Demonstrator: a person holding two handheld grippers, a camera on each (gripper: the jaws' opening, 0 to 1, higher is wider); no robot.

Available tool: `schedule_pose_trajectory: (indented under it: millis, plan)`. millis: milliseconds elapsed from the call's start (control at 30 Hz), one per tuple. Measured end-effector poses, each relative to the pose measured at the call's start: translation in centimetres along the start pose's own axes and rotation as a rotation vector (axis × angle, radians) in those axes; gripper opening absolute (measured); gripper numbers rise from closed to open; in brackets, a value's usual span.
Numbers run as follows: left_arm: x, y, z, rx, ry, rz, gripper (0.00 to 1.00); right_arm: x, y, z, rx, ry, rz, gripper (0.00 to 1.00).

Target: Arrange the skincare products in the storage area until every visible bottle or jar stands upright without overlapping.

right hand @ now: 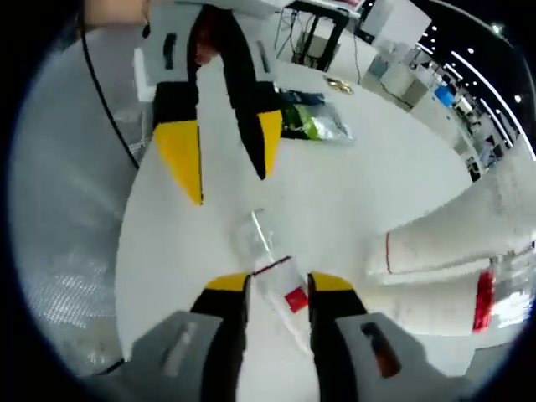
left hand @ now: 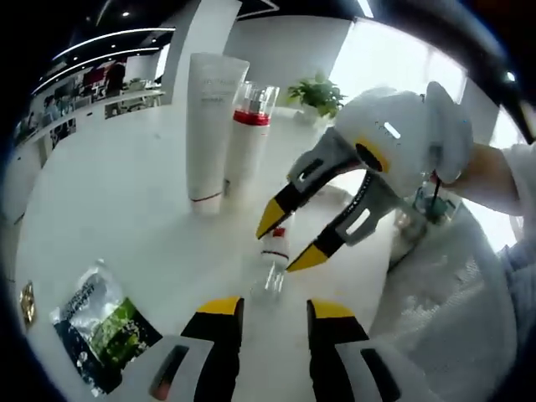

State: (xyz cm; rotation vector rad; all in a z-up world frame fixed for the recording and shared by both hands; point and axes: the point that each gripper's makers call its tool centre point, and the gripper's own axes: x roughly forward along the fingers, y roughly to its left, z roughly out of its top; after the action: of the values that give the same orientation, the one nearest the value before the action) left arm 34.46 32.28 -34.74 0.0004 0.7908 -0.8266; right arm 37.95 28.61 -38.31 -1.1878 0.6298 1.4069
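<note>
A small clear bottle (left hand: 272,270) with a red band lies on its side on the white table (left hand: 126,209). My right gripper (left hand: 288,239) reaches in from the right, open, its yellow tips on either side of the bottle's neck. In the right gripper view the bottle (right hand: 293,298) lies between the jaws of that gripper (right hand: 279,285), and I cannot tell if they touch it. My left gripper (left hand: 276,308) is open just short of the bottle's base and shows from above as the left gripper (right hand: 224,151). A tall white tube (left hand: 209,126) and a white red-banded bottle (left hand: 248,138) stand upright behind.
A dark green-and-white sachet (left hand: 99,328) lies at the near left, seen as the sachet (right hand: 314,123). Bubble wrap (left hand: 444,301) covers the right side, with a small jar-like item (left hand: 429,209) on it. A potted plant (left hand: 318,94) stands at the back. A person's white sleeve (left hand: 511,176) holds the right gripper.
</note>
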Motion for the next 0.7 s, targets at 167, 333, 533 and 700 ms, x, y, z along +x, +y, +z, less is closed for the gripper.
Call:
schedule_pose_trajectory:
  millis: [167, 333, 533, 700]
  plan:
    - [0.0, 0.0, 0.0, -0.029, -0.002, -0.012, 0.31, 0.4, 0.8, 0.2, 0.007, 0.020, 0.059, 0.24]
    - [0.0, 0.0, 0.1, -0.052, -0.005, -0.016, 0.31, 0.4, 1.3, 0.2, 0.040, 0.053, 0.109, 0.23]
    - [-0.1, 0.2, 0.0, -0.043, 0.003, -0.002, 0.31, -0.1, 1.5, 0.1, 0.097, 0.002, 0.035, 0.22]
    - [-0.4, 0.5, 0.4, -0.079, -0.020, 0.000, 0.32, -2.1, 0.7, 1.8, 0.229, -0.166, -0.053, 0.22]
